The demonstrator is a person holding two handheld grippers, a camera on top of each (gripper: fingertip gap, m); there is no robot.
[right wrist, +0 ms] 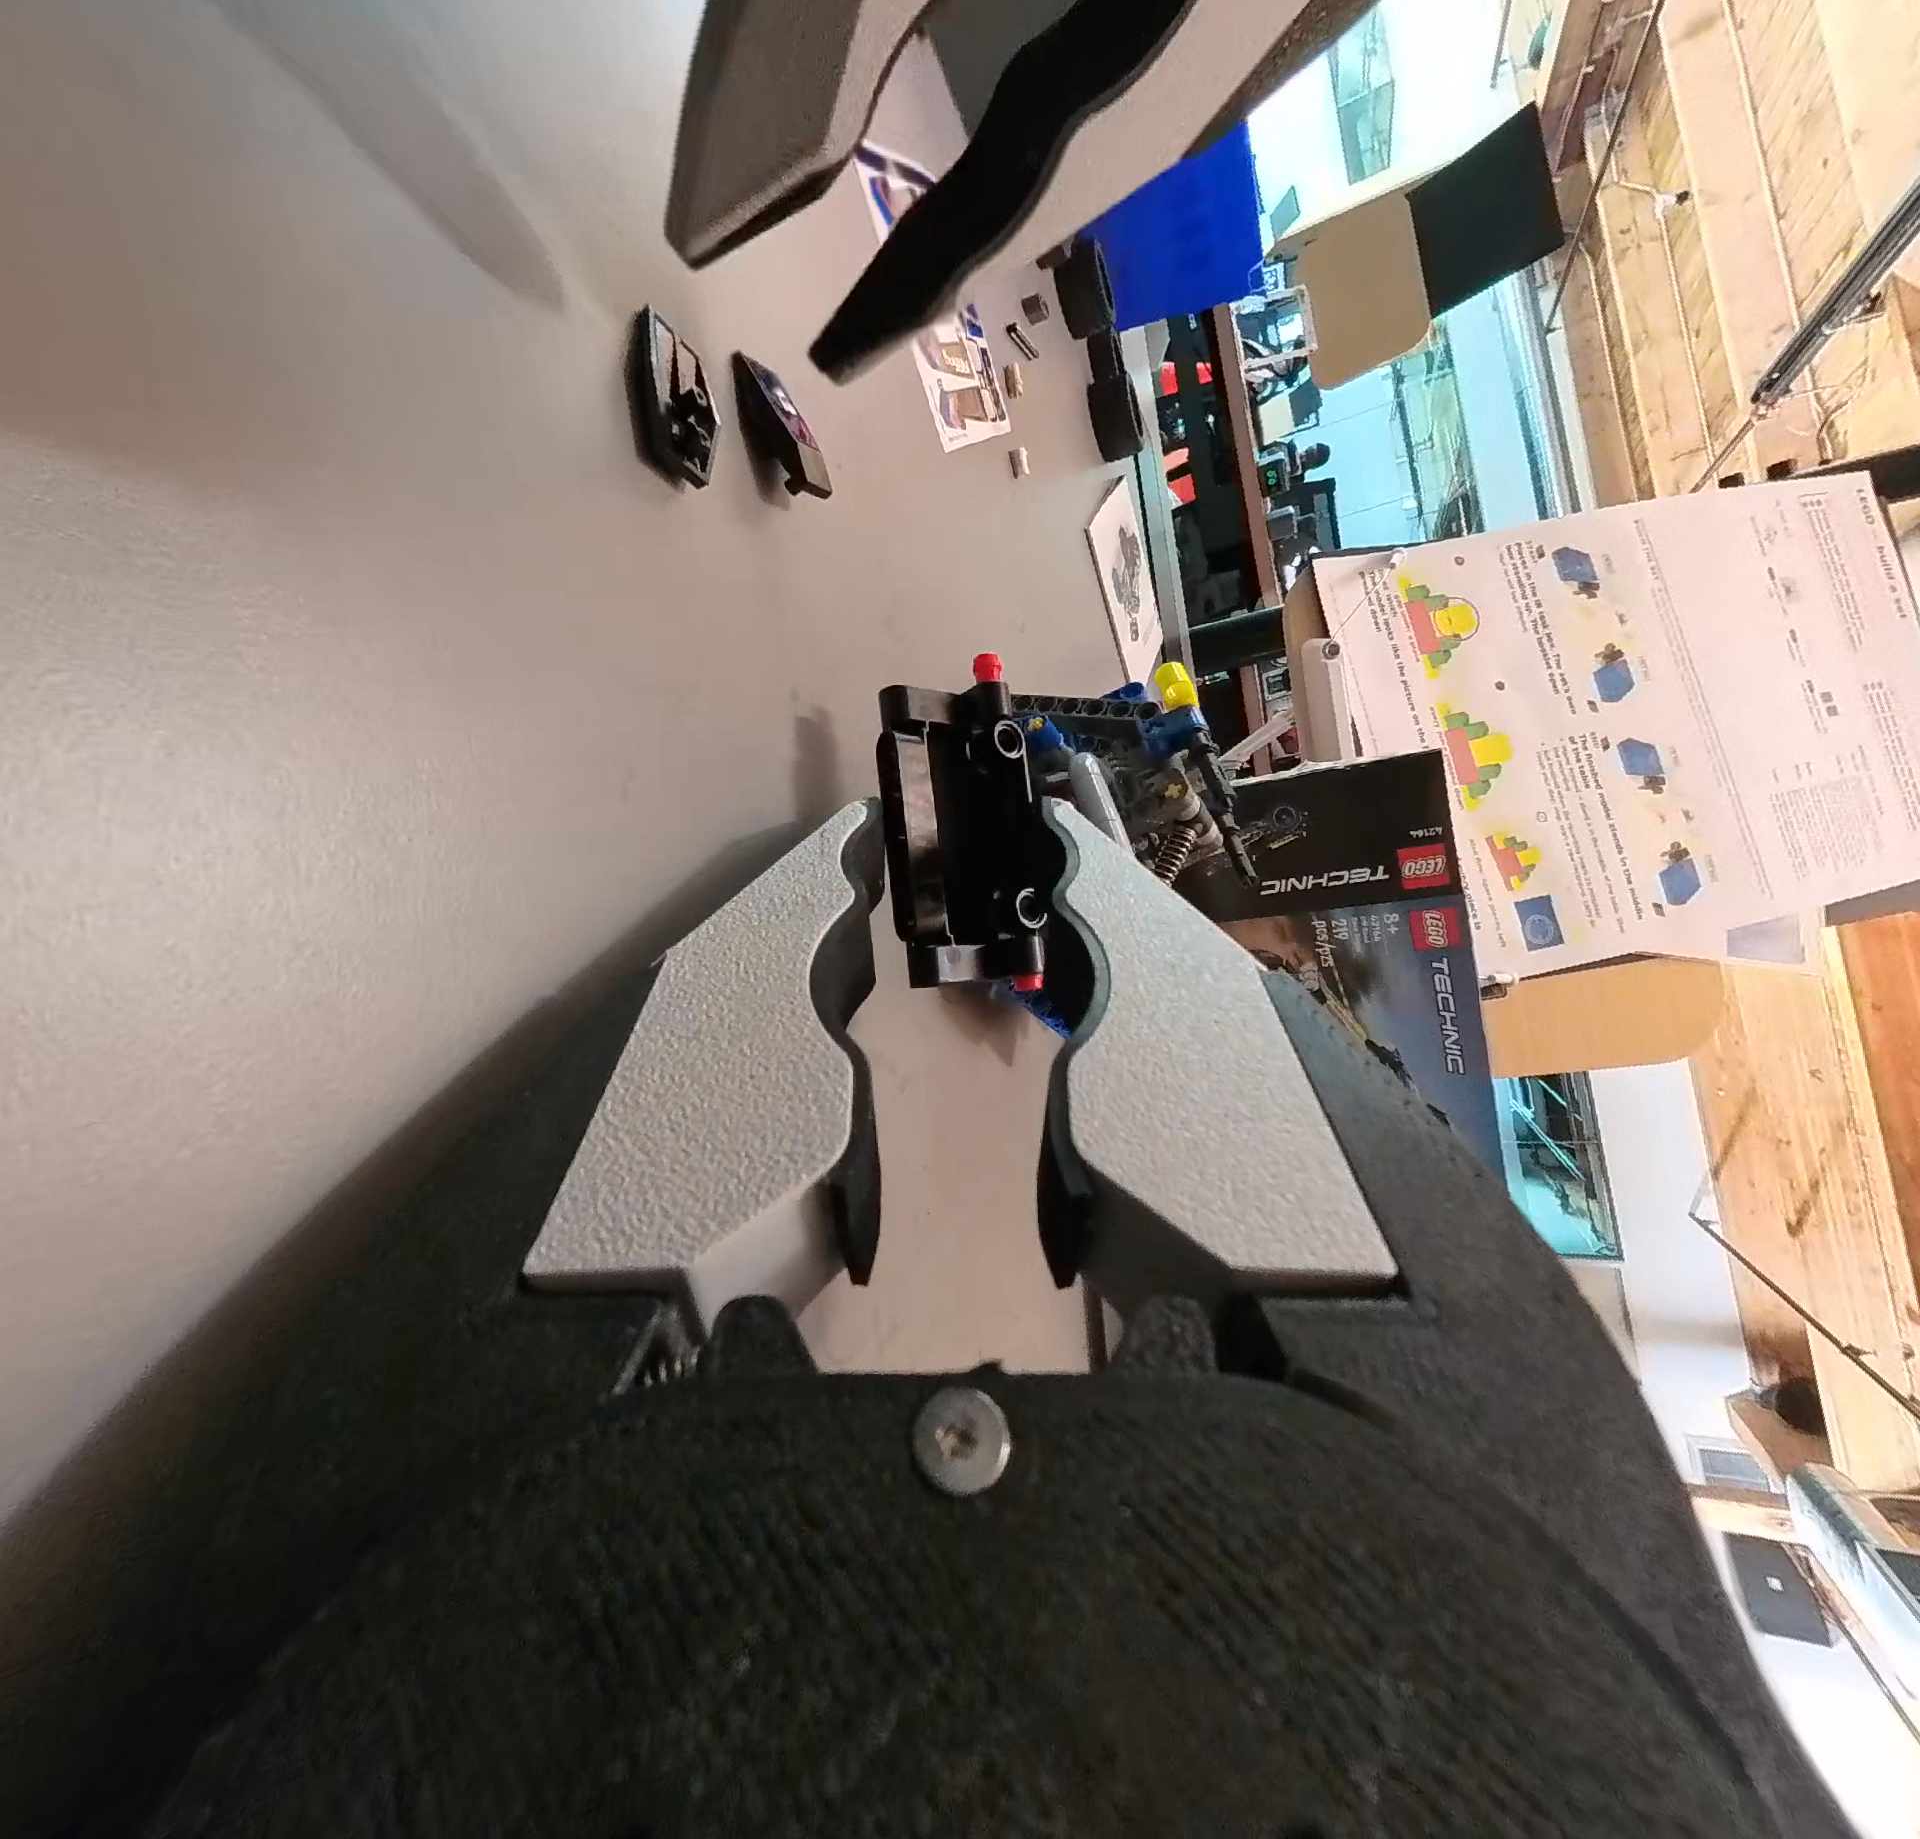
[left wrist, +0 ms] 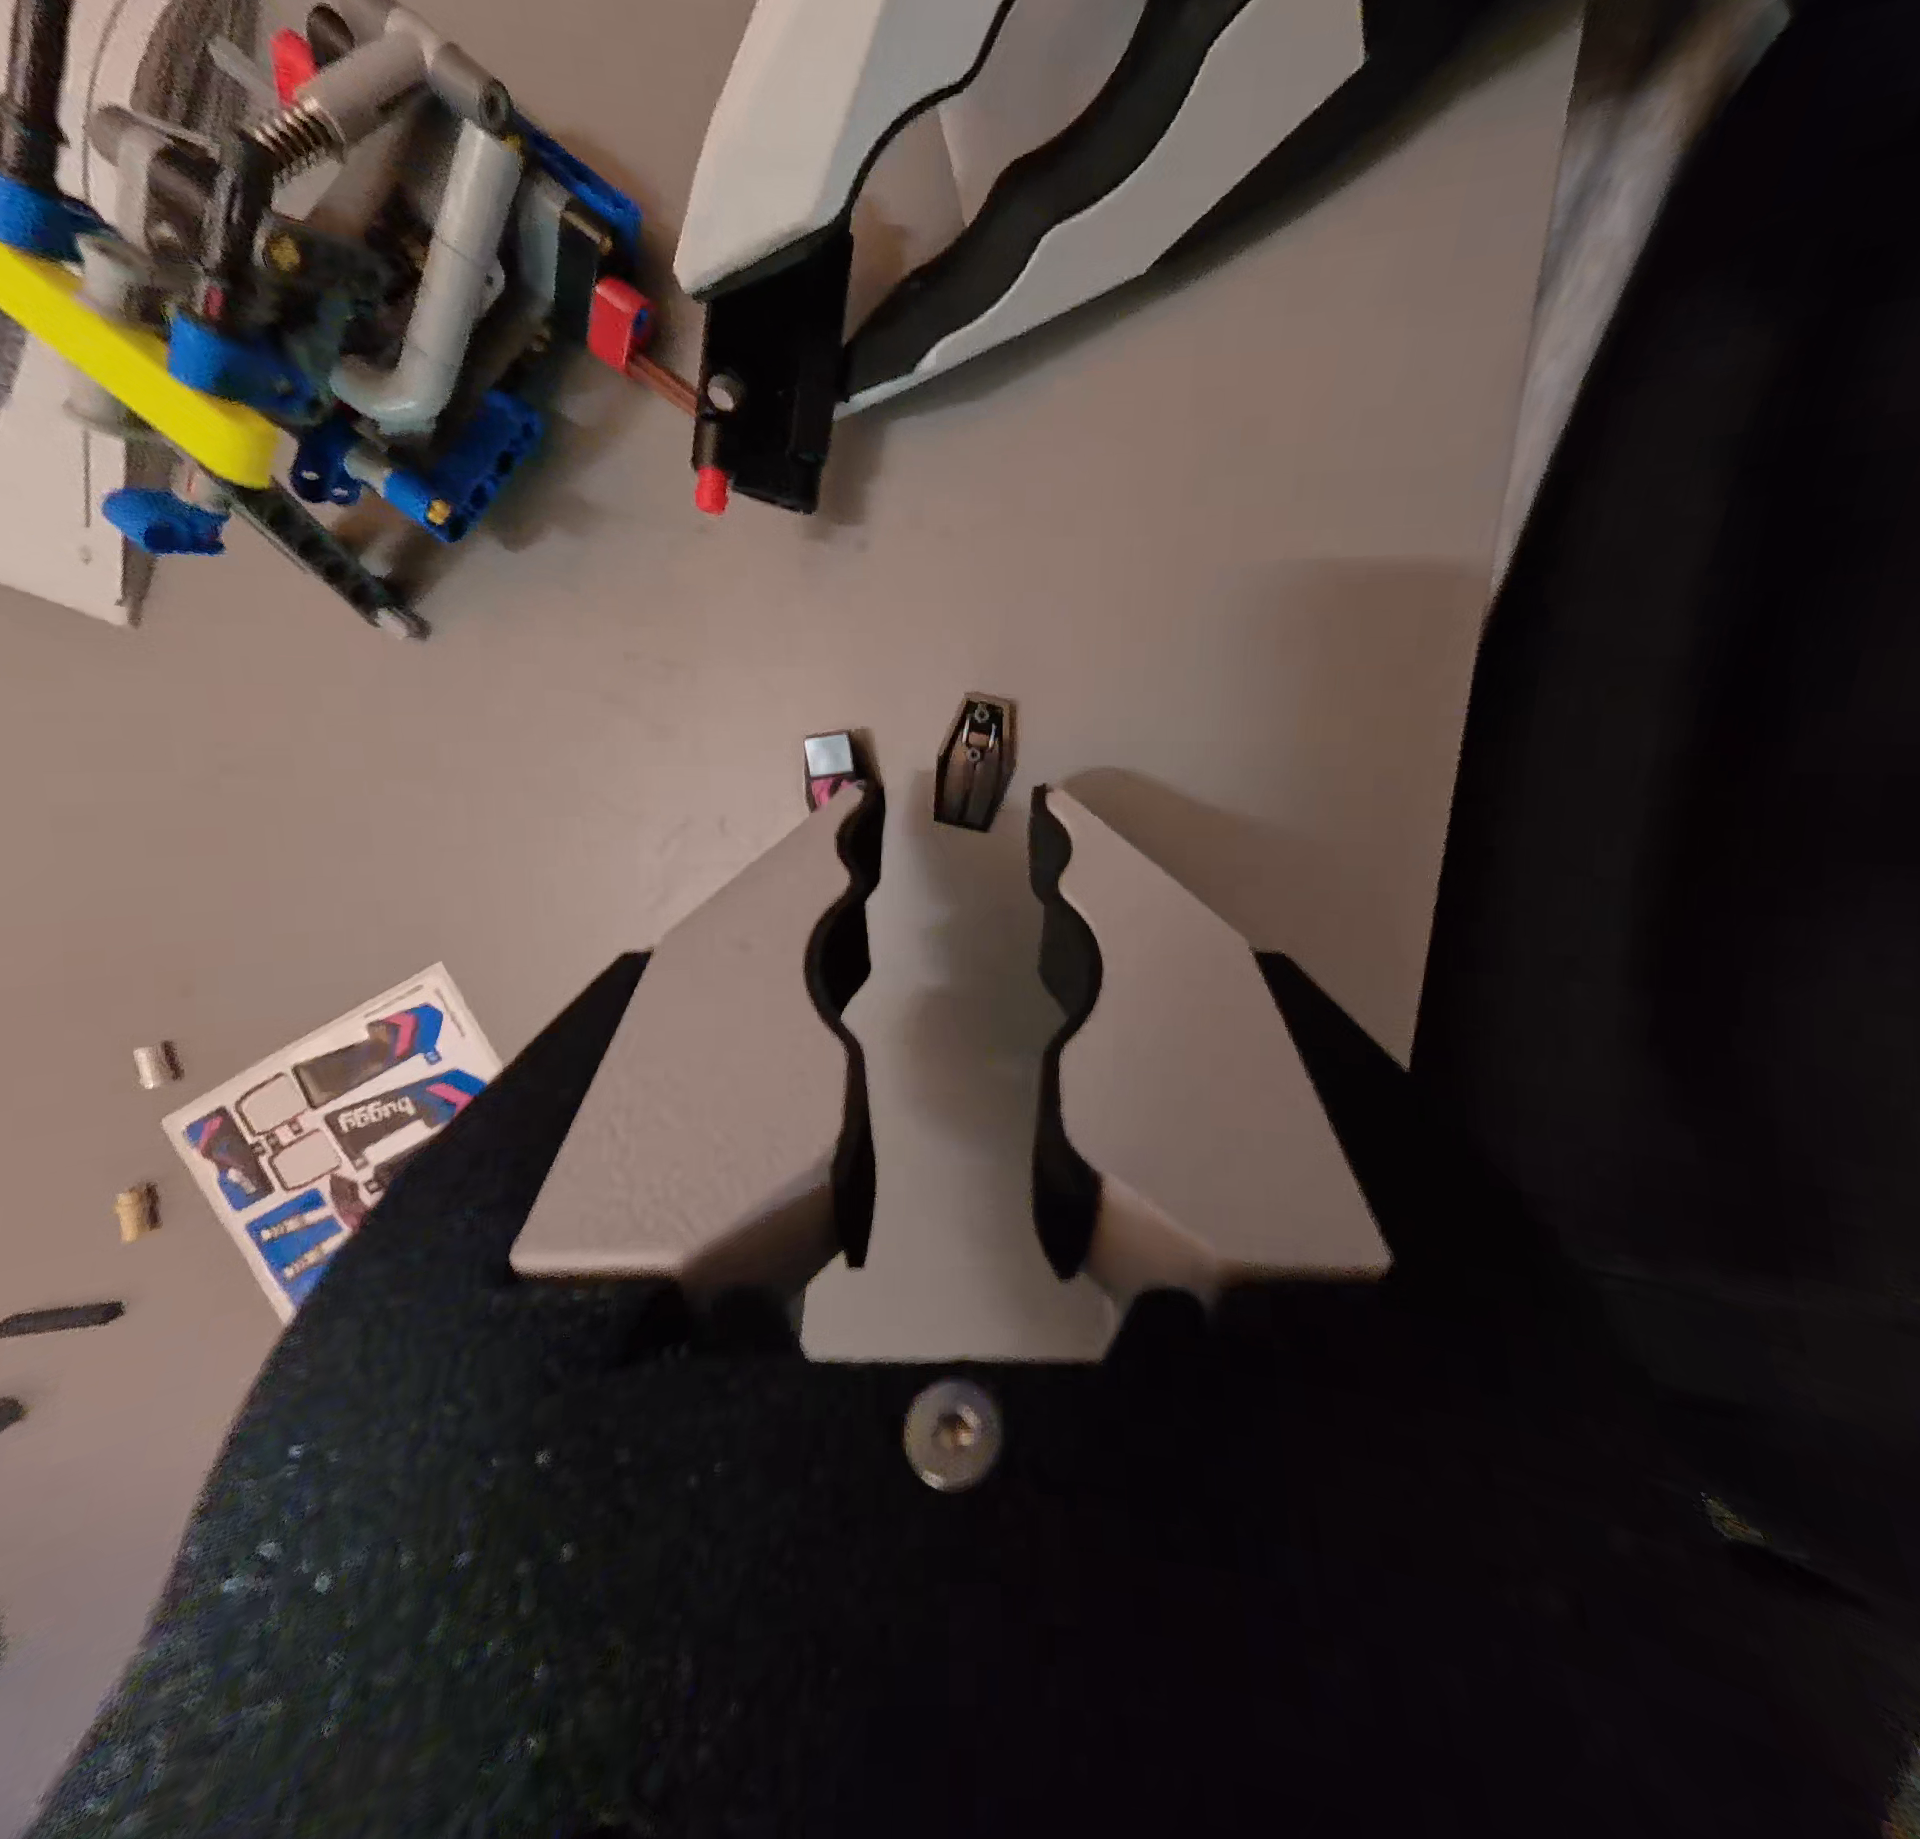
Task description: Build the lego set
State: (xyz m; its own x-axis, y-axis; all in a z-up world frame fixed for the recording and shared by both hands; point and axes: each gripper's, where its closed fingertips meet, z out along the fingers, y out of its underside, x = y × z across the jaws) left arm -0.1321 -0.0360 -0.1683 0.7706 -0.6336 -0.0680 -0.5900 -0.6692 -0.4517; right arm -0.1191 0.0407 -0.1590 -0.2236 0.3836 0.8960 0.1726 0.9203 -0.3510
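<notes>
Black panel piece (right wrist: 961,844) pinched in the right gripper (right wrist: 961,854), at the end of the brick-built model (left wrist: 312,293) on the bench (left wrist: 1143,594).
Its pads press both sides of the panel, red pins showing at twelve and six o'clock; a twist could pop it off its brown axle. Left gripper (left wrist: 956,802) is spread and bare — a small dark tile (left wrist: 971,761) lies just past its tips at twelve, a pink-marked tile (left wrist: 834,766) at eleven touching the left fingertip (left wrist: 847,807); dropping lower could knock either. Sticker sheet (left wrist: 312,1114) lies at eight.
</notes>
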